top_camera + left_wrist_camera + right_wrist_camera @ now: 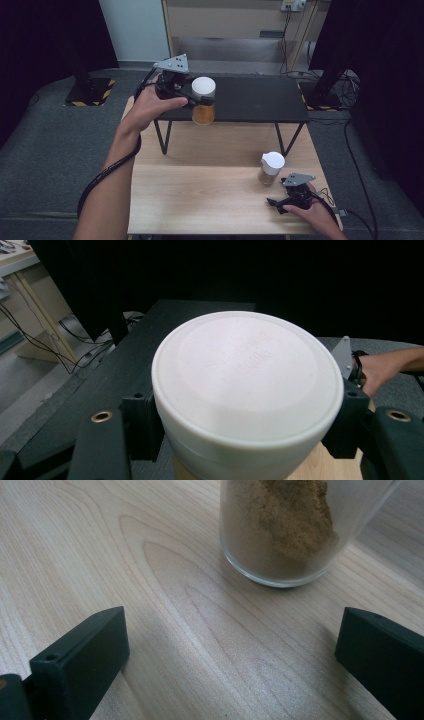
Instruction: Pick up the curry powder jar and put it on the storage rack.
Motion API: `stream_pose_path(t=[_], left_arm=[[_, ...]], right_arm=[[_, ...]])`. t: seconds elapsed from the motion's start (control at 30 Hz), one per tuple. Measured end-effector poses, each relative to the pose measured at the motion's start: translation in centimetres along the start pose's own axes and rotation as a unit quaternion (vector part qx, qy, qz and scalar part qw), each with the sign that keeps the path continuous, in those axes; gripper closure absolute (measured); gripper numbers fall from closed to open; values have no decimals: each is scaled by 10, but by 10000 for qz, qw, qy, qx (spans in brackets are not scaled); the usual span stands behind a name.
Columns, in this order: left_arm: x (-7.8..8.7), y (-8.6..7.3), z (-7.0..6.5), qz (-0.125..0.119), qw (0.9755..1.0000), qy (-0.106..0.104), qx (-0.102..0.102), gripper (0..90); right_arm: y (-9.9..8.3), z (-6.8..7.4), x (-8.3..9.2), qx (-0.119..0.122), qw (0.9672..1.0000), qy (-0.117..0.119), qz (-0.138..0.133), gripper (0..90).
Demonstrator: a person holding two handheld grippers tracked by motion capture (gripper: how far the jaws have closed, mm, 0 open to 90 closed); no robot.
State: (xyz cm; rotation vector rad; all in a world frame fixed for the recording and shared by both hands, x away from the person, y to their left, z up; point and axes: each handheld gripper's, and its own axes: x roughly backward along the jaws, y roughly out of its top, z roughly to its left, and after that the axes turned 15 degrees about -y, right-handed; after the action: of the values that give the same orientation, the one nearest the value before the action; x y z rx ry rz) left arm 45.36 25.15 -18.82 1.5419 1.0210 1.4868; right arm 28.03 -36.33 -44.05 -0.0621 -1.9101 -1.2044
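The left gripper [196,97] has its jaws clamped on the white lid of a spice jar [203,102], held in the air at the front edge of a black shelf [250,100]. The right gripper [278,205] rests on the wooden worktop [200,195], jaws wide apart and holding nothing, near a second spice jar [271,168].
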Motion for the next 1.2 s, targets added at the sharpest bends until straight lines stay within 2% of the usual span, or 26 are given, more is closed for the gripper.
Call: stream_pose_path(t=[0.13,0.47,0.63,0.8,1.07,1.2], left_arm=[[-2,2,8,55,10000,48,34,327],[-2,-2,27,-67,9998,106,144,328],[-5,-2,35,-3,9997,142,211,328],[-4,-7,40,-127,9995,168,256,328],[-2,-14,46,-91,9990,219,377,327],[-1,-20,47,-184,9987,228,426,327]], right_arm=[[0,0,0,-4,10000,1,6,16],[0,0,1,-8,10000,0,9,16],[-1,0,1,-15,10000,-1,10,16],[-2,0,2,-10,10000,3,11,16],[-2,1,3,-10,10000,1,7,16],[-2,1,3,-16,10000,0,11,16]])
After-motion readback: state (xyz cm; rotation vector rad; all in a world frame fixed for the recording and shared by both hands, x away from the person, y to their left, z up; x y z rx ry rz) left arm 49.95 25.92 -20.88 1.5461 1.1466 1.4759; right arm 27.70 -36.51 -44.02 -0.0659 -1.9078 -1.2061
